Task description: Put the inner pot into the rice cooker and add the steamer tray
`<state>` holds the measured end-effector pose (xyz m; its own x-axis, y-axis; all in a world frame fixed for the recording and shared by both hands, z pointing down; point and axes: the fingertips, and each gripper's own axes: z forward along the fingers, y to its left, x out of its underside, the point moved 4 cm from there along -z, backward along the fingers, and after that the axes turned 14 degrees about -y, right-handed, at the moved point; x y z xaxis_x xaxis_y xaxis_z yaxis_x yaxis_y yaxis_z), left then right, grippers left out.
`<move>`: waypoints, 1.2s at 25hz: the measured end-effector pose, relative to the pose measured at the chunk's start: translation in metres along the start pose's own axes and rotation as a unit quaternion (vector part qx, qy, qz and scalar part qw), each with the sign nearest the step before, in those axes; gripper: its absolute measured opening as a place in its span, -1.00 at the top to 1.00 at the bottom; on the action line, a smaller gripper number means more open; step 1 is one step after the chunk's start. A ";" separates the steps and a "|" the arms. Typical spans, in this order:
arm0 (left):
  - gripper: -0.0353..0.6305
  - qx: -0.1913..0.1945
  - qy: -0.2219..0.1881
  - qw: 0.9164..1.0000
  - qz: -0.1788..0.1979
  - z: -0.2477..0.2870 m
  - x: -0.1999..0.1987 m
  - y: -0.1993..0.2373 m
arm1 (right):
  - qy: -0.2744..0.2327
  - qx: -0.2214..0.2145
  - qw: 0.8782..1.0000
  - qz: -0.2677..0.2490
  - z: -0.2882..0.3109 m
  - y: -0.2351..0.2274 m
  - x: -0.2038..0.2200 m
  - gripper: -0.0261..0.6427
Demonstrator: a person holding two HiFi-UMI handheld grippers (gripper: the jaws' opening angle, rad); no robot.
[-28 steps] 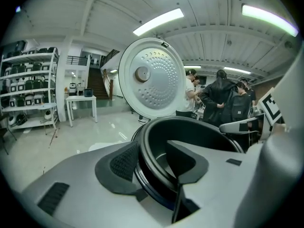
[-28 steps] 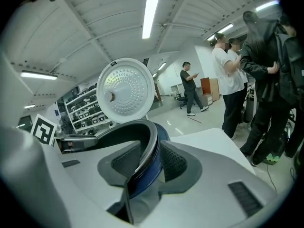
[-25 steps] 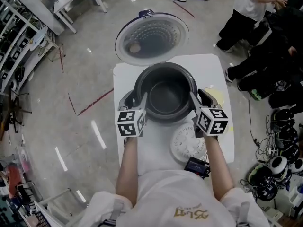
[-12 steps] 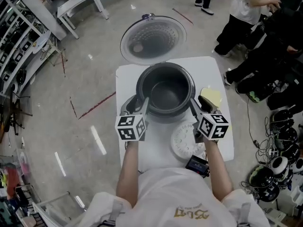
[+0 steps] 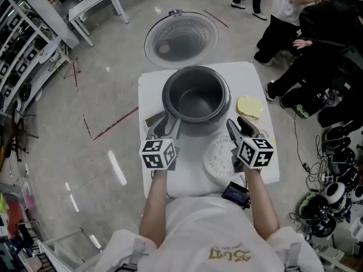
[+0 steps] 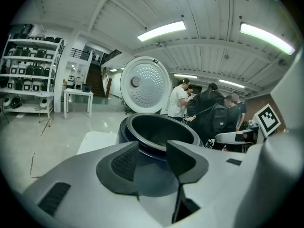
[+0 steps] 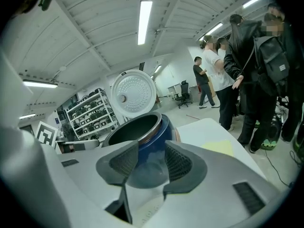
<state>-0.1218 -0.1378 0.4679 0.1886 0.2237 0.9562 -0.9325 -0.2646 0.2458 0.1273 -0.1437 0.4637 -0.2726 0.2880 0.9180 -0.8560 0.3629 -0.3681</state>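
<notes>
White table [image 5: 152, 95]: inner pot [image 5: 195, 102] sits in rice cooker [image 5: 194, 131], steamer tray [image 5: 218, 164] flat just in front of cooker. Left gripper [image 5: 166, 128] & right gripper [image 5: 240, 130] near cooker front, jaws spread, empty. Tray step looks next; likely needs a rim pinch.

Bright, even light from ceiling tubes [image 6: 161, 30], glare streaks on floor [image 5: 117, 166] — strong fisheye bending, dark corners

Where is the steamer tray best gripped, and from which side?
The steamer tray lies flat on the table, a low disc, so only its thin rim offers a bite. Probably take the edge beside the right gripper, coming from the person's right with open jaws.
</notes>
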 end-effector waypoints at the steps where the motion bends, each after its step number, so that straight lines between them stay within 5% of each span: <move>1: 0.30 0.000 0.000 1.000 -0.001 -0.003 0.002 -0.002 | 0.001 0.001 1.000 0.000 -0.004 0.000 0.002 0.42; 30: 0.30 0.077 0.120 0.990 -0.017 -0.023 0.108 -0.055 | 0.097 0.081 0.992 -0.005 -0.103 -0.051 0.102 0.40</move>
<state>-0.0574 -0.0777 0.5540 0.1228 0.4456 0.8868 -0.8652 -0.3897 0.3156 0.1881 -0.0420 0.5608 -0.1879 0.4564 0.8697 -0.9217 0.2239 -0.3167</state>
